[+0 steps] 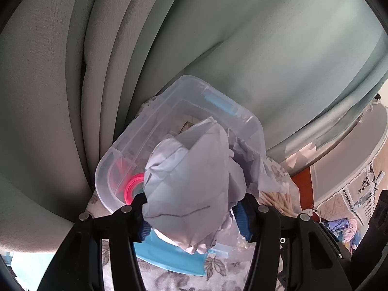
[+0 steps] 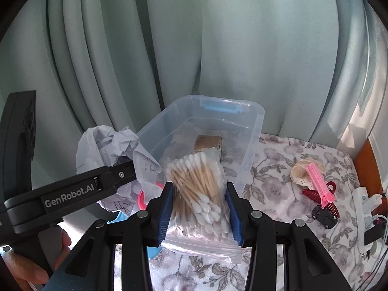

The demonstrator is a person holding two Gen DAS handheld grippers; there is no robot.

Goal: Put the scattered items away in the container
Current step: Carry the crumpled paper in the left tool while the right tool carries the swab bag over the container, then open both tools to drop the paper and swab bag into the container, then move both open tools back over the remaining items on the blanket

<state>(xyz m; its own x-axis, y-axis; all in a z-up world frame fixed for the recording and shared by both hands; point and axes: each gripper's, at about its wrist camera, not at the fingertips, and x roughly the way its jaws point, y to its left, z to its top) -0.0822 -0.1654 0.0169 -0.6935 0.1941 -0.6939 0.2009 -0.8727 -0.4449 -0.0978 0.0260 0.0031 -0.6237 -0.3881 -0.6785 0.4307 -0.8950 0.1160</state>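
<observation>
Right gripper [image 2: 198,208] around swab bag [image 2: 197,189]

Soft daylight enters from the right — both fisheye views bend and darken at the corners, with slightly blurred edges.

Each tool [image 2: 200,208] is black with ribbed blue pads [image 2: 165,214], silver screws and white "GenRobot.AI" lettering.

One container [image 2: 252,131], two hair clips [image 2: 320,189], one tape roll [image 2: 208,143].
</observation>
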